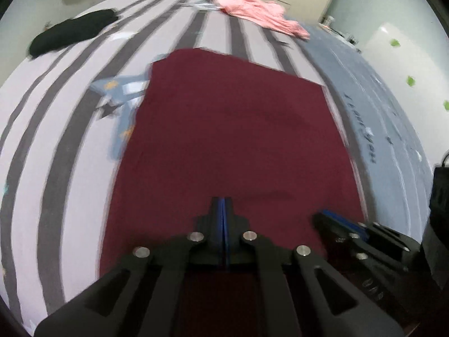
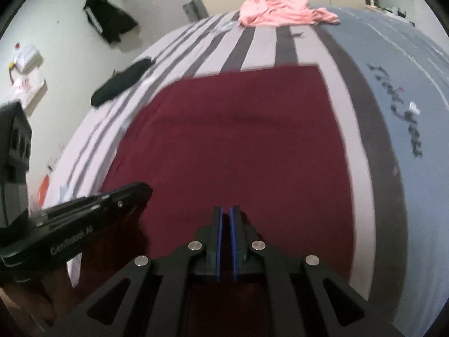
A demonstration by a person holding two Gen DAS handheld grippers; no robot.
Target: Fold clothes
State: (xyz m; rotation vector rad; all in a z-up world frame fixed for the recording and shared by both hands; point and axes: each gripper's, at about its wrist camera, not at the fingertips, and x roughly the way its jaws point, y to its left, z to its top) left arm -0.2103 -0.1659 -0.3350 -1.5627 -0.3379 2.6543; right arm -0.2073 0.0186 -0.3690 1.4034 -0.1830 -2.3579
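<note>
A dark maroon garment (image 1: pixel 230 129) (image 2: pixel 238 140) lies flat across the striped bed, its far edge straight. My left gripper (image 1: pixel 223 200) is over its near part, its blue pads pressed together with maroon cloth around and beneath them. My right gripper (image 2: pixel 226 210) is beside it to the right, pads nearly touching with a thin strip of maroon showing between them. Each gripper appears in the other's view: the right gripper (image 1: pixel 325 214) at the lower right, the left gripper (image 2: pixel 134 191) at the lower left. Both views are motion-blurred.
The bed has a grey-and-white striped sheet (image 1: pixel 56 140) and a blue-grey cover (image 2: pixel 407 84) with dark lettering on the right. A crumpled pink garment (image 1: pixel 252 8) (image 2: pixel 280 11) lies at the far end. A black garment (image 1: pixel 70 32) (image 2: pixel 123 81) lies at the far left.
</note>
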